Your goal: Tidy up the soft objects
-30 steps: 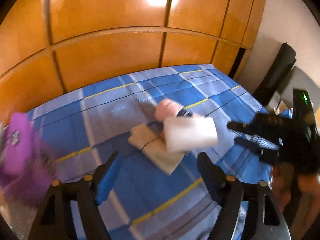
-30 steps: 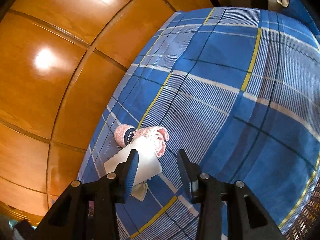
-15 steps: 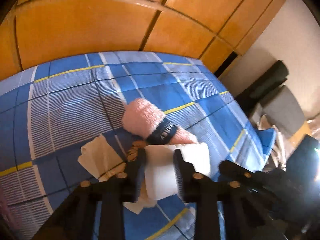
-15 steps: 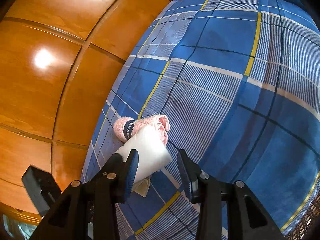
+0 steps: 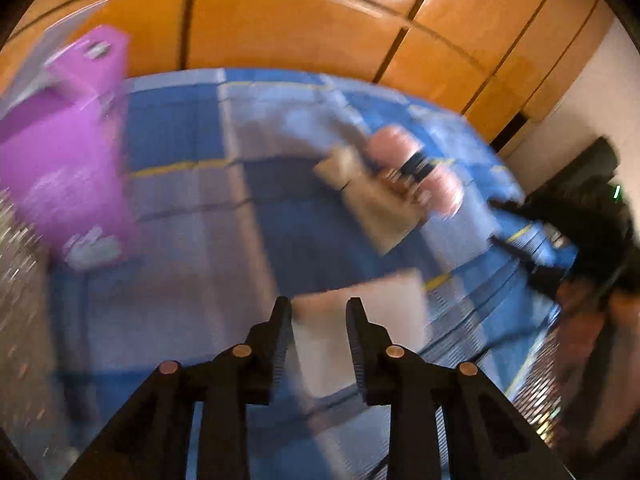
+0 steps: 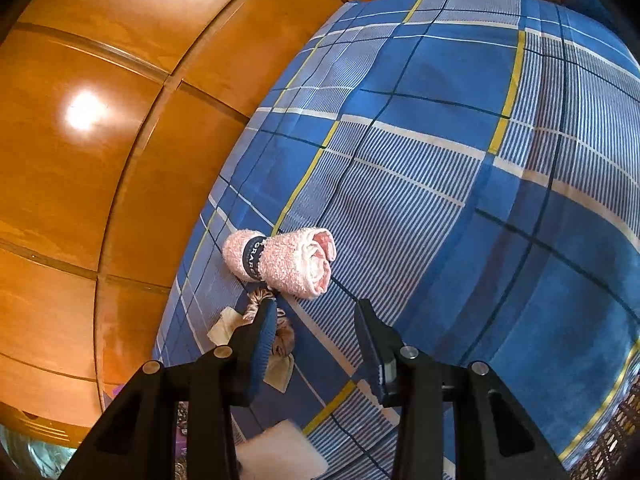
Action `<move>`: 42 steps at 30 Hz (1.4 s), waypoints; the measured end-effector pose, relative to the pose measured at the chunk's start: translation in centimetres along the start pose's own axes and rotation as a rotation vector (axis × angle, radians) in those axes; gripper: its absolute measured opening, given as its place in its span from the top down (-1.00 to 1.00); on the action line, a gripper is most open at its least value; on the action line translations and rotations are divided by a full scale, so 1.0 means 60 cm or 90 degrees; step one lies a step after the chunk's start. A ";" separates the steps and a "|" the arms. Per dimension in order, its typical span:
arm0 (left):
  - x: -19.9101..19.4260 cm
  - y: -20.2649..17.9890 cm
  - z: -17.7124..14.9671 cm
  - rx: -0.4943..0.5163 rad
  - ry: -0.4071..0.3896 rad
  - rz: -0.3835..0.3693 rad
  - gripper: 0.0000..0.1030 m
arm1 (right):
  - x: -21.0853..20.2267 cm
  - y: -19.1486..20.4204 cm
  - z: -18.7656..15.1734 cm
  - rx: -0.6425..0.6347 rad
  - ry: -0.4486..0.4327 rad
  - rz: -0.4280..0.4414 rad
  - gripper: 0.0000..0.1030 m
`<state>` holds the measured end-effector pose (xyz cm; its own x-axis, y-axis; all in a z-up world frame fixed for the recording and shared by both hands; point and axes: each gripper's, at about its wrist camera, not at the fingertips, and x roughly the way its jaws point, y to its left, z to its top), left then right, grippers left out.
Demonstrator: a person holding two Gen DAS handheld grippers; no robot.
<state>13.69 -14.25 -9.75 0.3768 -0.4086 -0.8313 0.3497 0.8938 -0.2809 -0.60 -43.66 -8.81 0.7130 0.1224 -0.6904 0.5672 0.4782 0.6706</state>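
Observation:
My left gripper [image 5: 319, 308] is shut on a white folded cloth [image 5: 360, 328] and holds it above the blue plaid bed sheet [image 5: 192, 264]; the view is blurred by motion. The white cloth also shows at the bottom of the right wrist view [image 6: 280, 456]. A pink rolled towel with a dark band [image 6: 282, 266] lies on the sheet, also in the left wrist view [image 5: 416, 168]. A beige folded cloth [image 5: 372, 200] lies beside it, partly hidden behind my left finger in the right wrist view [image 6: 280, 364]. My right gripper [image 6: 316, 320] is open and empty, just short of the pink towel.
A purple container [image 5: 60, 152] stands at the left of the bed. Orange wooden panels [image 6: 100, 120] rise behind the bed. The right gripper and the hand holding it [image 5: 580, 232] show at the right of the left wrist view. A woven mat [image 6: 608, 440] lies off the bed edge.
My left gripper has lifted the white cloth off the pile and swung left, toward the purple container. The beige cloth under it is now uncovered. My right gripper has barely moved.

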 end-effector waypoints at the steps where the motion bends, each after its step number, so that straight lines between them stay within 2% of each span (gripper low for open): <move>1: -0.007 0.004 -0.016 0.014 0.001 0.029 0.14 | 0.001 0.001 0.000 -0.001 0.002 0.000 0.21; 2: -0.011 0.005 -0.025 0.026 -0.002 0.047 -0.26 | 0.002 0.002 -0.001 -0.003 0.004 0.000 0.21; 3: -0.016 0.006 -0.034 0.038 -0.009 0.060 -0.48 | 0.003 0.002 -0.001 -0.005 0.006 -0.001 0.21; 5: -0.032 0.002 -0.048 0.084 -0.027 0.092 -0.50 | 0.005 0.004 -0.002 -0.011 0.010 -0.002 0.21; 8: -0.039 -0.025 -0.055 0.177 -0.040 0.110 -0.51 | 0.009 0.008 -0.004 -0.020 0.019 -0.006 0.21; 14: 0.009 -0.101 -0.049 0.384 -0.033 0.111 -0.70 | 0.020 0.012 -0.009 -0.034 0.043 -0.010 0.21; 18: 0.053 -0.120 -0.035 0.448 -0.016 0.102 -0.75 | 0.026 0.014 -0.012 -0.043 0.059 -0.007 0.21; 20: 0.073 -0.115 -0.024 0.448 0.006 0.075 -0.75 | 0.028 0.015 -0.013 -0.044 0.062 -0.007 0.21; 21: 0.080 -0.112 -0.021 0.437 0.018 0.062 -0.60 | 0.029 0.015 -0.012 -0.043 0.063 -0.005 0.21; 23: 0.078 -0.092 -0.010 0.368 0.025 0.011 -0.35 | 0.030 0.015 -0.013 -0.040 0.067 0.003 0.21; 24: 0.074 -0.087 -0.010 0.358 0.019 0.011 -0.29 | 0.030 0.016 -0.013 -0.042 0.068 0.004 0.21; 28: 0.041 -0.057 -0.028 0.306 0.001 -0.003 -0.24 | 0.044 0.032 -0.019 -0.063 0.098 0.018 0.21; 31: 0.016 -0.040 -0.052 0.276 -0.005 -0.002 -0.24 | 0.059 0.054 -0.026 -0.092 0.118 0.007 0.21; 34: -0.006 -0.029 -0.079 0.253 -0.015 0.006 -0.25 | 0.081 0.080 -0.023 -0.114 0.130 -0.017 0.21; 38: -0.026 -0.019 -0.101 0.229 -0.025 0.011 -0.26 | 0.123 0.118 -0.012 -0.169 0.121 -0.084 0.20; 42: -0.034 -0.012 -0.115 0.221 -0.031 0.017 -0.26 | 0.163 0.119 -0.010 -0.208 0.137 -0.123 0.19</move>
<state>6.71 -12.79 -11.16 0.4271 -0.4013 -0.8103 0.6068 0.7916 -0.0722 10.22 -38.52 -10.93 0.4850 0.1648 -0.8588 0.4973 0.7559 0.4259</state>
